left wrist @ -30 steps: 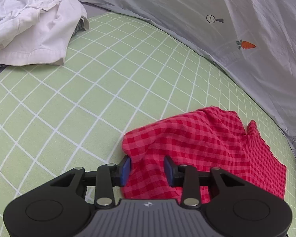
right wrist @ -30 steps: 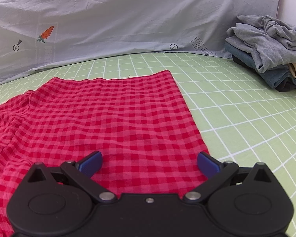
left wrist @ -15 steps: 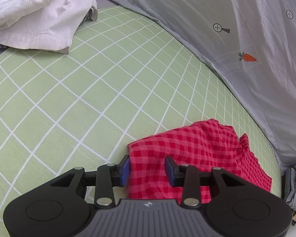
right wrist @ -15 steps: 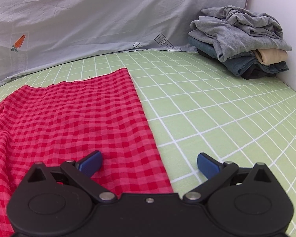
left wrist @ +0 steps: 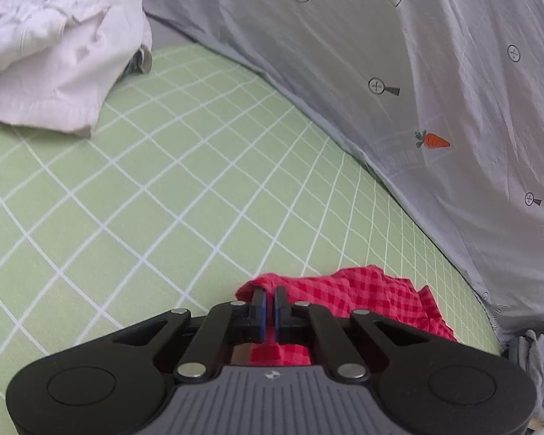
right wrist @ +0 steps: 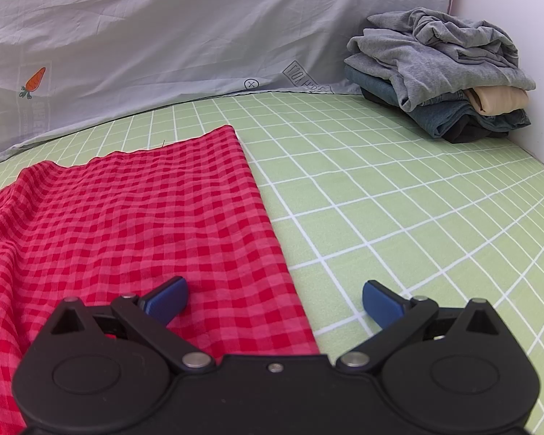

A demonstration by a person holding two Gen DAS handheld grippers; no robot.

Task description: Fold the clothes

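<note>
The left gripper [left wrist: 268, 308] has its jaws pinched on a bunched corner of the red checked cloth [right wrist: 134, 224], while the right gripper [right wrist: 273, 299] hangs with its jaws spread wide over the cloth's right edge, one blue pad above the fabric and the other above bare sheet. The cloth lies on the green grid-patterned bed sheet [right wrist: 399, 199], mostly flat at its far right corner and rumpled toward the left.

To do this step well, I judge the right gripper should drop onto the near right corner and close on a single layer, so both corners can be lifted together and carried evenly toward the far hem; pulling gently apart would keep the fold line straight.

The cloth looks thin and slightly crinkled, likely to sag and slip. A grey printed bed cover [right wrist: 163, 36] drapes along the far side. A neat stack of folded clothes [right wrist: 442, 72], soft grey jersey over denim, sits far right; a crumpled white garment [left wrist: 54, 54] lies far left.
</note>
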